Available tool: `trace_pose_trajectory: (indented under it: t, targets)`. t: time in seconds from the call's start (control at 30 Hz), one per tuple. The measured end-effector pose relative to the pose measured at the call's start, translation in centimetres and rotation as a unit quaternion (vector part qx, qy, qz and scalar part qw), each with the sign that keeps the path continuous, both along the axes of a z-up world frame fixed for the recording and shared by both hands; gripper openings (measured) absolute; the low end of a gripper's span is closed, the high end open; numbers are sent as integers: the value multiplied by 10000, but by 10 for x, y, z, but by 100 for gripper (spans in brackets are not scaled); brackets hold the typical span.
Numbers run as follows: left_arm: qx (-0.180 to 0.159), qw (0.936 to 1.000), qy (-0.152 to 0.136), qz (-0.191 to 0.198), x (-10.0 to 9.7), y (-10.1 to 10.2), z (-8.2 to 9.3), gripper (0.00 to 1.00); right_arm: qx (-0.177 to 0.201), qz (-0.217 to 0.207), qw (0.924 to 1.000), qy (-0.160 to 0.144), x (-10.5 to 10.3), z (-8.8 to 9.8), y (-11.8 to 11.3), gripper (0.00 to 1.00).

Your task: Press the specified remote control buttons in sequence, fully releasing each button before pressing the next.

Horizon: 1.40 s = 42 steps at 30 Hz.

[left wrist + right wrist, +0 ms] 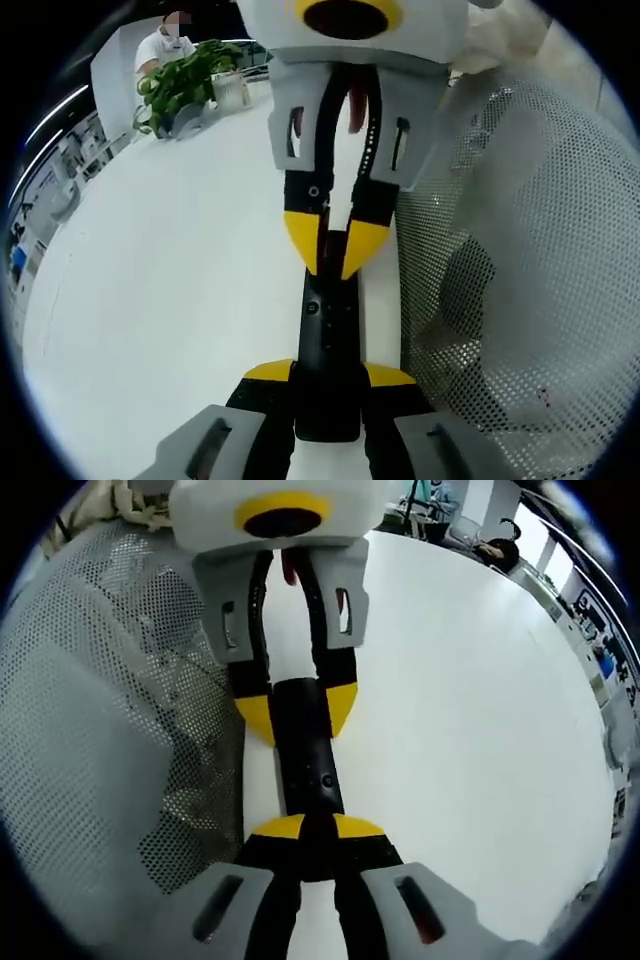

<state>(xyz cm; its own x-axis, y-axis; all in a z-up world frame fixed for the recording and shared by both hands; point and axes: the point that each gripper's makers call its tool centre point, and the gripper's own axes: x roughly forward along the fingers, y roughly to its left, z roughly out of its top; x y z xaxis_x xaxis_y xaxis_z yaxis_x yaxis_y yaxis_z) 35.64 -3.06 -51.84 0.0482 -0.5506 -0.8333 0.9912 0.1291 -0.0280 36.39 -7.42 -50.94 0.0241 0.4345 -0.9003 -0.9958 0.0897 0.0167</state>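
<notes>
A: Where was the remote [327,345]?
B: Between the left tongs [328,373], clamped tight. The right tongs [307,827] were pinched together, tips on it.
A: Best push gently, then lift right off.

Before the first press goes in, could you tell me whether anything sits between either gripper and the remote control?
Nothing visible does. The left gripper is already closed around one end of the black remote control, and the right gripper has its yellow tips closed together over the other end. The white mesh cloth lies beside them, not between.
</notes>
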Motion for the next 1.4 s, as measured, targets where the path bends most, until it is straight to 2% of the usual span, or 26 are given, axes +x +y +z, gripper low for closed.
trace_pose_trajectory:
  t: [0.13, 0.27, 0.67, 0.83, 0.87, 0.9, 0.93, 1.1, 1.23, 1.33, 1.4]
  targets:
    - [3, 10000, -6, 1, 0, 0, 0, 25, 28, 3, 10000, 27, -1, 0, 0, 7]
    - [7, 10000, -8, -4, 0, 0, 0, 25, -98, 333, 9993, -122, -1, 0, 2, 7]
    - [12, 10000, -9, -29, 0, 0, 0, 25, -239, 554, 9980, -166, -2, -1, 5, 6]
    - [13, 10000, 6, -36, -1, 0, 0, 25, -174, 1007, 9943, -314, -3, -1, 5, 6]
    - [10, 10000, 11, -35, 0, 0, 0, 25, -173, 943, 9951, -249, -2, -1, 5, 6]
    - [4, 10000, 20, -29, 0, 0, 0, 25, -176, 720, 9972, -4, -3, -2, 5, 6]
    - [1, 10000, 26, -22, 0, 0, 0, 25, -205, 598, 9979, 107, -2, -2, 5, 6]
    - [-13, 10000, 40, -7, 0, 0, 0, 24, -248, 690, 9973, 58, -2, -2, 5, 6]
    - [-10, 10000, 40, -6, 1, -1, -1, 24, -117, 363, 9992, 72, 0, -2, 5, 6]
    - [-10, 10000, 38, -2, 1, -1, 0, 24, -20, 312, 9995, 60, -1, -1, 4, 5]
    - [-10, 10000, 37, 4, 1, -1, 0, 25, 1, 504, 9987, -88, -2, 0, 5, 6]
